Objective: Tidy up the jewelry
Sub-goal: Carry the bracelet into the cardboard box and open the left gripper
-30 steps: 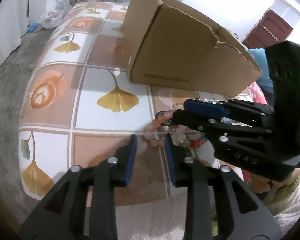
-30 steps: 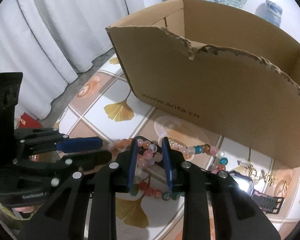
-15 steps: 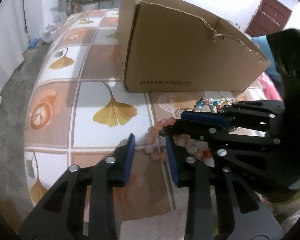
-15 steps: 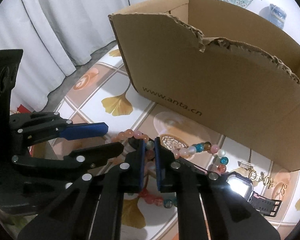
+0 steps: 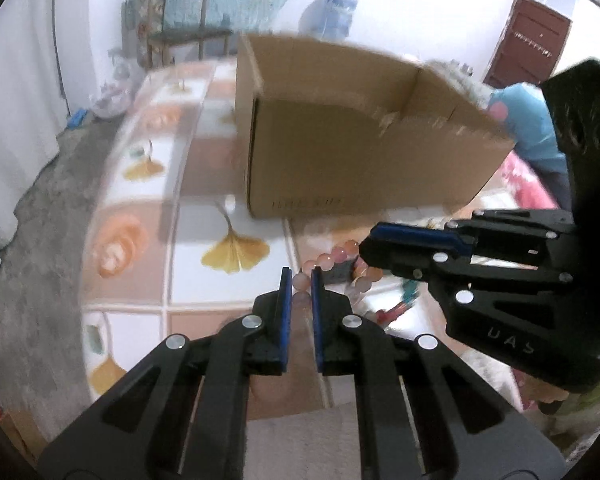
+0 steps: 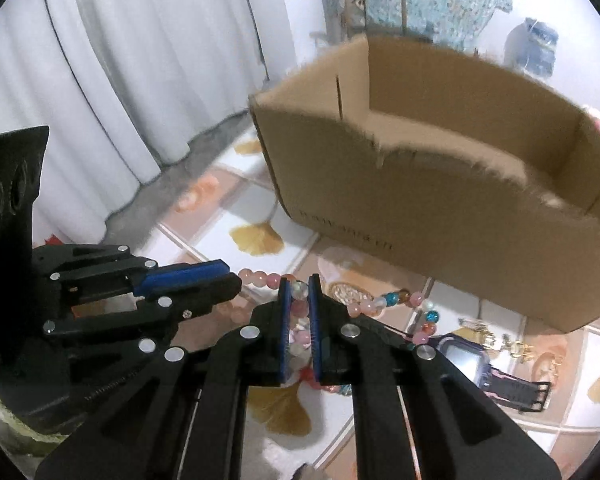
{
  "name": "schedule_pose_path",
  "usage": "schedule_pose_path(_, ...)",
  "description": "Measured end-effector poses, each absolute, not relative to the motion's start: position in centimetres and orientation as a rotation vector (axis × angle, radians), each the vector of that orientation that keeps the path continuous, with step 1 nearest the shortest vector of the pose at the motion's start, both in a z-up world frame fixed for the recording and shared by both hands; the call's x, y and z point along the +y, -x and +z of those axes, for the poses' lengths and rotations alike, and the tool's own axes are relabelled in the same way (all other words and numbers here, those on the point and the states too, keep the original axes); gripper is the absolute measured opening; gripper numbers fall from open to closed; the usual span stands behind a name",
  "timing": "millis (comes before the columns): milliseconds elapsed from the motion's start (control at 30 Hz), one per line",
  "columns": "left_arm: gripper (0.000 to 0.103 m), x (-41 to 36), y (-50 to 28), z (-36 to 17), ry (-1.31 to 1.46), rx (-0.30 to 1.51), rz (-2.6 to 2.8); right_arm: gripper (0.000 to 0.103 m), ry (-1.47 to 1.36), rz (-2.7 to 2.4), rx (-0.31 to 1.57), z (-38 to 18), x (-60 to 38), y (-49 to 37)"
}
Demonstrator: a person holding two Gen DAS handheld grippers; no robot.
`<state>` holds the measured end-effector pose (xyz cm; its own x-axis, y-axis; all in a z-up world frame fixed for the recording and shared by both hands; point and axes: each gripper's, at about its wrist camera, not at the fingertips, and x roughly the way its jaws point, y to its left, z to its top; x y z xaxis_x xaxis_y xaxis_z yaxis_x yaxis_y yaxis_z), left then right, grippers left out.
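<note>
A string of pink beads [image 5: 325, 260] hangs between my two grippers above the tiled tablecloth. My left gripper [image 5: 300, 275] is closing, with one bead pinched between its blue pads. In the right wrist view my right gripper [image 6: 299, 281] is shut on the same pink beads [image 6: 260, 277], several of them stacked between its pads. The left gripper [image 6: 233, 278] shows at the left there, and the right gripper [image 5: 367, 245] shows at the right of the left wrist view. A strand with blue and pink beads [image 6: 392, 301] trails to the right. The open cardboard box [image 6: 420, 204] stands just beyond.
A purple digital watch [image 6: 464, 354] and small gold pieces [image 6: 480, 329] lie on the ginkgo-print tablecloth [image 5: 228, 248] right of the beads. The cardboard box [image 5: 360, 160] has a torn front rim. White curtains hang at the left, beyond the table edge.
Both grippers have closed on the pink bead string and lifted it off the table. The views have risen, so the inside of the box now shows.
</note>
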<state>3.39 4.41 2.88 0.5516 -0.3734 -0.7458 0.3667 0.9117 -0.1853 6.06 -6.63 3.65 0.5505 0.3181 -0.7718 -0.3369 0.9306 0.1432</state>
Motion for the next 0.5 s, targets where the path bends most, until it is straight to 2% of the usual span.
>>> schedule_pose_path(300,0.009,2.7,-4.8,13.2,-0.039,0.674,-0.53,0.009,-0.025,0.398,0.711,13.5,-9.2,-6.8)
schedule_pose_path(433,0.009,0.2,-9.2,16.6,-0.099,0.639,-0.571,0.009,-0.044,0.393,0.705,15.3,-10.5,-11.2)
schedule_pose_path(500,0.009,-1.2,-12.4,17.0,-0.132,0.666,-0.575,0.009,-0.093,0.403,0.763,14.9,-11.7,-15.0)
